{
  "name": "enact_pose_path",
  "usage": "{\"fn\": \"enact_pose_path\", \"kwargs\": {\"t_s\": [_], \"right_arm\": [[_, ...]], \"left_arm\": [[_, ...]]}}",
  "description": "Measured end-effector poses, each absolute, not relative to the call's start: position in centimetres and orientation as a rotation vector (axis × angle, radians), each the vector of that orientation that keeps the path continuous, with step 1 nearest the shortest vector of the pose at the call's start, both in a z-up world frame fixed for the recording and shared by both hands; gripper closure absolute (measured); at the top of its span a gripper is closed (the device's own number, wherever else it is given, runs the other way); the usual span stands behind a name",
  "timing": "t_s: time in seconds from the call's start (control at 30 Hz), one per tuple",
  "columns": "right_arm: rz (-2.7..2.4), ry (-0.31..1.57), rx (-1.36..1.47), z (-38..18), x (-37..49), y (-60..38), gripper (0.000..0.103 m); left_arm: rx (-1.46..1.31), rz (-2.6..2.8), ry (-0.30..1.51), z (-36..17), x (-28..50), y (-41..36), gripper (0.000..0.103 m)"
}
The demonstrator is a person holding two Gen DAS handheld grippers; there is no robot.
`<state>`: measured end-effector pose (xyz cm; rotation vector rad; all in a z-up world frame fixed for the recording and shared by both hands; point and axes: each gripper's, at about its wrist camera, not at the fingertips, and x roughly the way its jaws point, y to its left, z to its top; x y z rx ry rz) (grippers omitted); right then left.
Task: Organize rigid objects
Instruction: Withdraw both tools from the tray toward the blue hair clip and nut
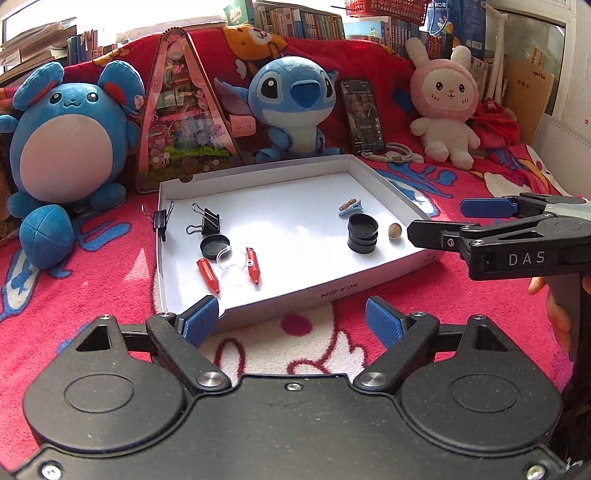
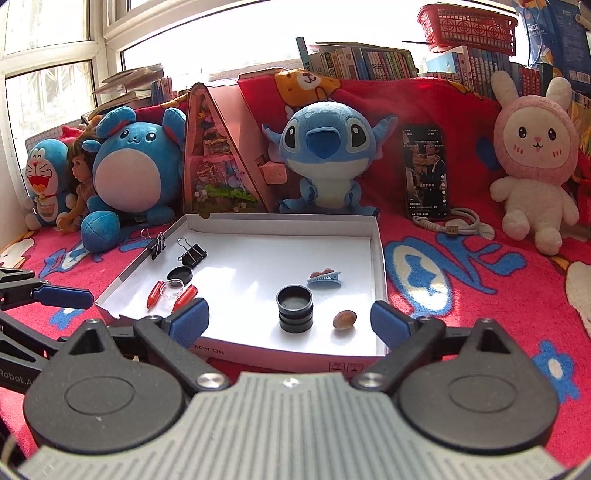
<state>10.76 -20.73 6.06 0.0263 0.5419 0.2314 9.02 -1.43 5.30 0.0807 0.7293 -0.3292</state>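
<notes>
A shallow white box [image 1: 295,293] lies on the red blanket. In its left part lie two black binder clips [image 1: 207,221], a black lid [image 1: 213,248], a clear lid [image 1: 231,258] and two red crayon-shaped pieces [image 1: 207,275]. On the right stand a stack of black round caps [image 2: 295,308], a brown nut [image 2: 344,319] and a blue hair clip [image 2: 325,277]. My left gripper [image 1: 291,321] is open and empty before the box's near wall. My right gripper [image 2: 290,319] is open and empty at the near right corner, the stack and nut just beyond its fingertips.
Plush toys [image 1: 291,99], a triangular pink toy box [image 1: 184,122] and a propped phone [image 1: 364,114] with a cable [image 2: 454,225] line the back. A person's hand [image 1: 554,306] holds the right gripper's handle. Books and a red basket [image 2: 465,26] stand behind.
</notes>
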Motion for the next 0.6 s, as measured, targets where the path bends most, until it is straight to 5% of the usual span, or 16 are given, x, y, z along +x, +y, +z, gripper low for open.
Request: {"fn": "enact_pose_path", "kwargs": {"t_s": [0.6], "right_arm": [[0.236, 0.568, -0.008, 3.3, 7.2, -20.8, 0.002]], "left_arm": [[0.111, -0.368, 0.756, 2.4, 4.9, -2.3, 0.017]]}}
